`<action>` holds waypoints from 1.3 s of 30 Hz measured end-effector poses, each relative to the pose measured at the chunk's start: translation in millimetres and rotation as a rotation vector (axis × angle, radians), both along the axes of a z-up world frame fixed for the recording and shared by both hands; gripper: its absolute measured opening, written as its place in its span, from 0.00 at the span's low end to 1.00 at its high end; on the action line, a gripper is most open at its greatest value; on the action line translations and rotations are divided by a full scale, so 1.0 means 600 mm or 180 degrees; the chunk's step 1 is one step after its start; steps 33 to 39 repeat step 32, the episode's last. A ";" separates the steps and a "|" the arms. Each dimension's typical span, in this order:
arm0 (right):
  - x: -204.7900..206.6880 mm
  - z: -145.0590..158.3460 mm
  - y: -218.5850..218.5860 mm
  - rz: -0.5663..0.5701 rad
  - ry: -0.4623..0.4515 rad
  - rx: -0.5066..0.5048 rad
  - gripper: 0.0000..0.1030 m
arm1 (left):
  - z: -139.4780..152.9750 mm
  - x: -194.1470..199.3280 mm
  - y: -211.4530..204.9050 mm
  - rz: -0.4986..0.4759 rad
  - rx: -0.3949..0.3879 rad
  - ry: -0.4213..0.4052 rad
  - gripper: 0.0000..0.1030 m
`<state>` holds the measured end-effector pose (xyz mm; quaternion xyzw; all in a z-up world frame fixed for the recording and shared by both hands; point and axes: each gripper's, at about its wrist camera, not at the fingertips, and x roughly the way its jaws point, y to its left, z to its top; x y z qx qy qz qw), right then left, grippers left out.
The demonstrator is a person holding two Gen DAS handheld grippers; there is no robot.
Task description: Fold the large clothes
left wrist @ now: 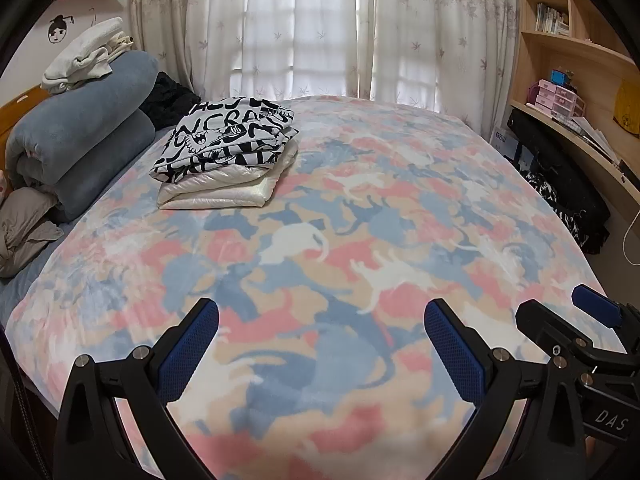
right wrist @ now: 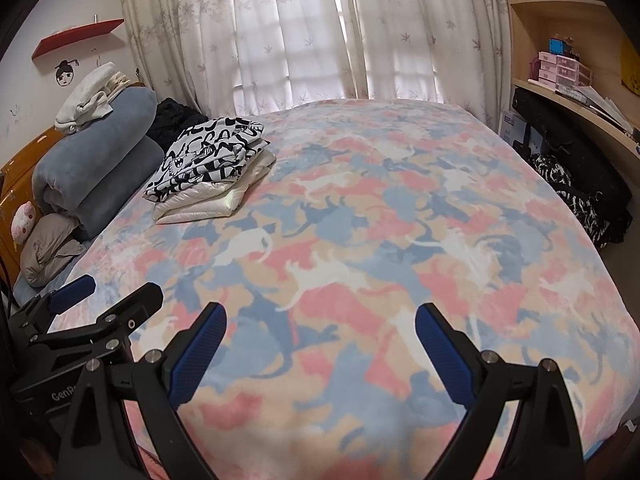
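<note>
Two folded garments (left wrist: 224,152) sit stacked on the bed (left wrist: 400,220), while the left hand-held gripper (left wrist: 320,344) and right hand-held gripper (right wrist: 320,344) hover spread and empty, folding seemingly done.

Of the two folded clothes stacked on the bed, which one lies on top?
The black-and-white lettered garment lies on top; the plain shiny white one is underneath, directly on the patterned blanket.

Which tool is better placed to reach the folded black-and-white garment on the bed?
Left, probably. The left tool is open and sits nearer the garment at the bed's left side; the right tool, also open, is further right.
</note>
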<state>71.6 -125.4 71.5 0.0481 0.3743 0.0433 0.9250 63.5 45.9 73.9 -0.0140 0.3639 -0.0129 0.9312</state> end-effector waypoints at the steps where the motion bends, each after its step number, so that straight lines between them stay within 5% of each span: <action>1: 0.000 0.000 -0.001 -0.0001 -0.0002 0.0000 0.93 | 0.000 0.000 0.000 0.0002 0.0001 -0.0003 0.99; 39: -0.007 -0.011 0.056 0.0058 0.0153 -0.0241 0.93 | -0.032 -0.011 0.073 0.0005 -0.0069 0.0148 0.99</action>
